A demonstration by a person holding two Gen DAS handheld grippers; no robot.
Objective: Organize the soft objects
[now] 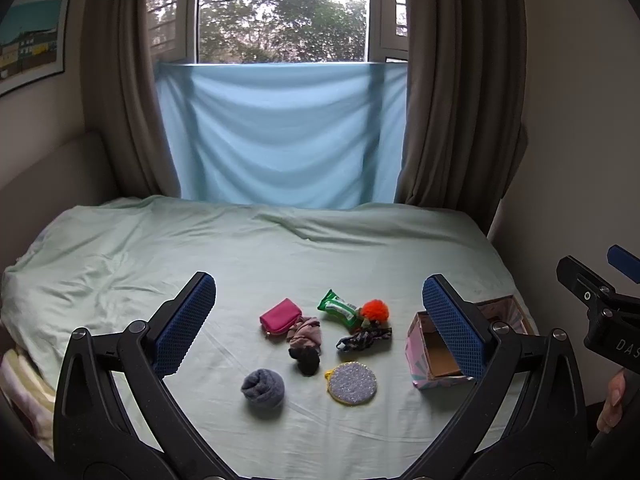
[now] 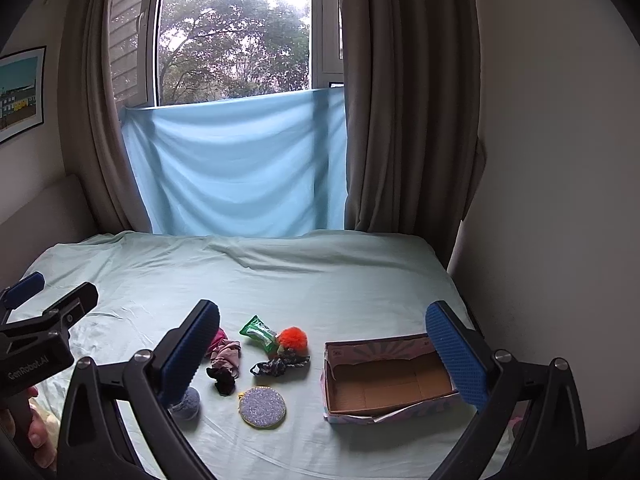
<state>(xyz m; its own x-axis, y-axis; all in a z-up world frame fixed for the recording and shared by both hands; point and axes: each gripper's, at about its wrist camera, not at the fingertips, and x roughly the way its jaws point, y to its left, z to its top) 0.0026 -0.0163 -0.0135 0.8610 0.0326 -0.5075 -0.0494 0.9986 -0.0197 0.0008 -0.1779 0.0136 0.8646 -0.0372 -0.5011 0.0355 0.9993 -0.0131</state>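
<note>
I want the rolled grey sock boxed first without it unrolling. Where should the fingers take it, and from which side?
Grip the rolled grey sock across its rounded middle, coming straight down from above. It sits as a compact ball on the pale green bedsheet, apart from the other items, so there looks to be room on both flanks. Squeezing the whole bundle should keep the roll together.

Bed (image 1: 280, 240), pale green sheet, bears scattered soft objects (image 1: 304, 336) and an open cardboard box (image 2: 384, 380).
</note>
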